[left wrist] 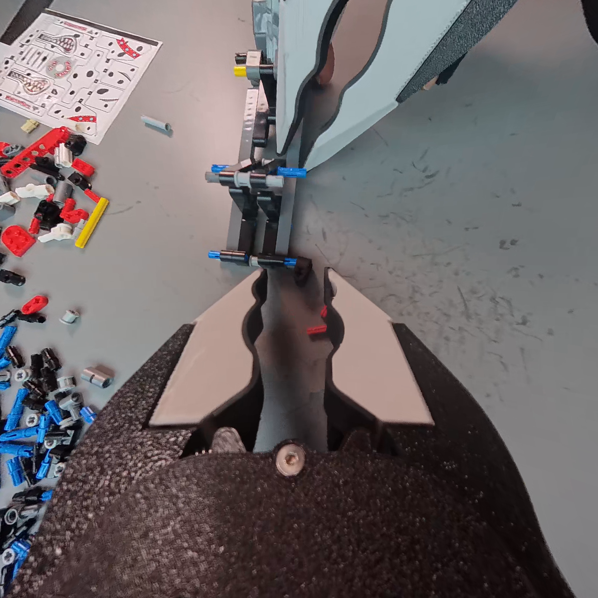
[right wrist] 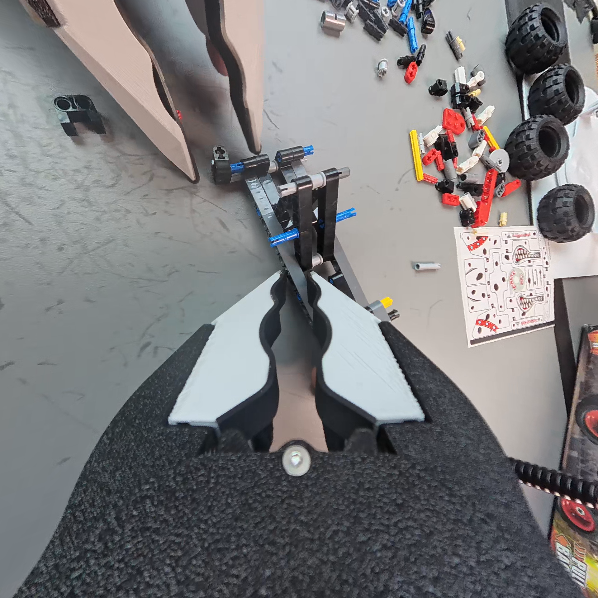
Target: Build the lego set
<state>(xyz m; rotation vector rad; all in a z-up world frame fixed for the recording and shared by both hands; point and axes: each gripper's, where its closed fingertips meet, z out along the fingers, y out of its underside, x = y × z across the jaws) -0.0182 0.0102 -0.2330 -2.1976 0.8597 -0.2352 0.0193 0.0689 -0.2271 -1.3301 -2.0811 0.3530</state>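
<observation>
Right wrist view: right gripper [right wrist: 296,275] clamps the frame's [right wrist: 301,207] grey beam on the worktop [right wrist: 97,259]; left gripper [left wrist: 296,270], fingers parted, nears the black connector [left wrist: 303,270]. Press squarely along the pin.

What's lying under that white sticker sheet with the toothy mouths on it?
The sticker sheet lies mostly on the bare grey table. Its far corner overlaps a white sheet of paper beside the black tyres. Anything directly beneath the sheet itself is covered.
</observation>
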